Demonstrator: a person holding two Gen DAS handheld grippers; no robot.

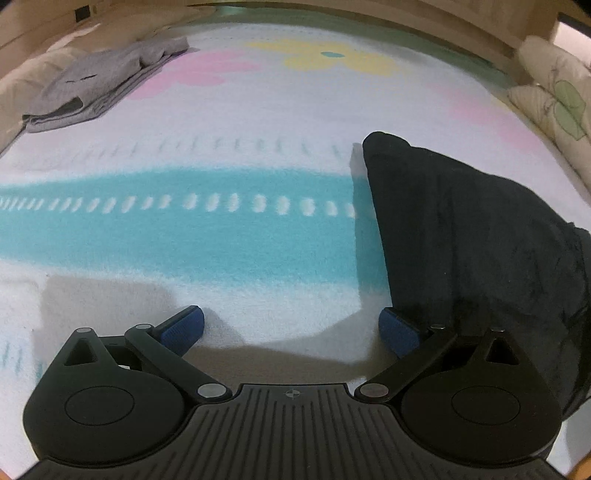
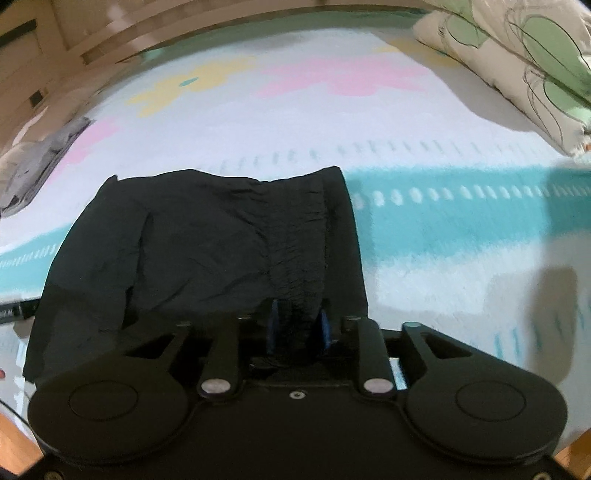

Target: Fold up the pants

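The black pants (image 2: 207,236) lie as a folded bundle on the bed. My right gripper (image 2: 297,325) is shut on their gathered near edge, with black cloth bunched between the blue pads (image 2: 325,326). In the left wrist view the same pants (image 1: 461,236) rise at the right. My left gripper (image 1: 291,326) is open and empty just above the blanket; its right pad (image 1: 399,332) is at the pants' near left edge, touching or nearly so.
The bed carries a white blanket (image 1: 258,122) with a teal band and pink and yellow flowers. Folded grey clothes (image 1: 99,85) lie at the far left. Floral pillows (image 2: 517,62) are at the far right. A wooden bed frame (image 2: 184,22) runs along the back.
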